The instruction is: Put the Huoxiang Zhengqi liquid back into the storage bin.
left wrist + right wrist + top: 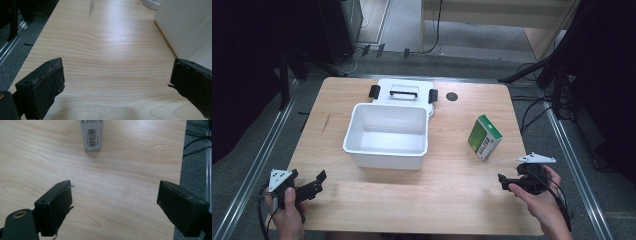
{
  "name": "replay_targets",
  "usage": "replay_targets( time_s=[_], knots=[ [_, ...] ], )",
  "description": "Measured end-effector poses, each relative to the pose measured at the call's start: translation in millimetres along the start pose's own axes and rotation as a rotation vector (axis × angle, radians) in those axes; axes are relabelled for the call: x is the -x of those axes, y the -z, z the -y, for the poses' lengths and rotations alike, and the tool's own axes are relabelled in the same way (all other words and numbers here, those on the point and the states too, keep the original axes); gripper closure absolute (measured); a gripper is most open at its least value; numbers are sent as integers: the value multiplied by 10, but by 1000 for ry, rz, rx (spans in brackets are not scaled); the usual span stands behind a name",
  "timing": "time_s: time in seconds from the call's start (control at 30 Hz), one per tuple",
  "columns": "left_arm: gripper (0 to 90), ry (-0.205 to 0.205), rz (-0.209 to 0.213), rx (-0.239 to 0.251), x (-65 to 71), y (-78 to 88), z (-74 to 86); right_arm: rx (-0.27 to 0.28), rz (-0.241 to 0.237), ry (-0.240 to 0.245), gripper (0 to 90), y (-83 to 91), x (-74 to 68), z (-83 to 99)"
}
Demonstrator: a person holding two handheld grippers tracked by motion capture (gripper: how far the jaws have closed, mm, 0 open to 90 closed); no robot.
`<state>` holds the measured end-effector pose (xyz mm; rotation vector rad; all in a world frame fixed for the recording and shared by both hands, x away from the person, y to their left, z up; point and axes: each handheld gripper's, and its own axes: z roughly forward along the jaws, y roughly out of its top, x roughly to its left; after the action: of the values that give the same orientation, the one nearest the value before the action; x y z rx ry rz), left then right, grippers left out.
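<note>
An open white bin (387, 135) stands mid-table, its lid (404, 93) with black latches lying behind it. A green and white box (484, 137) stands tilted to its right; in the right gripper view its barcoded grey side (91, 135) is at the top. My left gripper (313, 185) hovers open over the table's near left corner, with the bin's white wall (185, 27) off to its right. My right gripper (507, 181) is open near the front right edge, a short way in front of the box. Both hold nothing.
The wooden table (452, 190) has a dark round hole (452, 96) at the back right. Metal rails (257, 155) run along both sides, with cables (537, 112) and stand legs on the floor to the right.
</note>
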<state>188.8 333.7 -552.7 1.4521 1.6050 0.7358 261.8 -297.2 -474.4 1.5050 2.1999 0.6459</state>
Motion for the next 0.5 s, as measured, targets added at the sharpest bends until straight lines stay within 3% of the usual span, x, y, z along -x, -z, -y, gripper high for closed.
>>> replay_targets(
  time_s=[0.03, 0.07, 0.13, 0.17, 0.2, 0.23, 0.27, 0.3, 0.43, 0.5],
  knots=[
    [0, 0, 0, 0, 0, 0, 0, -33, 3, 16, 127, 4, -5, -47],
    [0, 1, 1, 1, -1, -1, 0, -33, 3, 16, 127, 4, -5, -47],
    [0, 1, 1, 0, -1, -2, 0, -121, 3, 32, 127, 29, -12, -197],
    [0, 2, 1, -1, -1, -2, 0, -121, 3, 32, 127, 29, -12, -197],
    [0, 2, 1, -1, -1, -2, -1, -185, -18, 37, 127, 38, -18, -290],
    [0, 2, 1, -1, -1, -2, -1, -185, -18, 37, 127, 38, -18, -290],
    [0, 3, 1, -1, -2, -2, -1, -252, -28, 64, 126, 38, -33, -369],
    [0, 2, 1, 0, -2, -2, -1, -280, -24, 86, 126, 33, -41, -404],
    [0, 4, 2, -1, -4, -2, -1, -329, -27, 107, 127, 43, -64, -515],
    [0, 5, 3, -1, -4, -3, -1, -353, -53, 111, 128, 55, -88, -586]
  ],
)
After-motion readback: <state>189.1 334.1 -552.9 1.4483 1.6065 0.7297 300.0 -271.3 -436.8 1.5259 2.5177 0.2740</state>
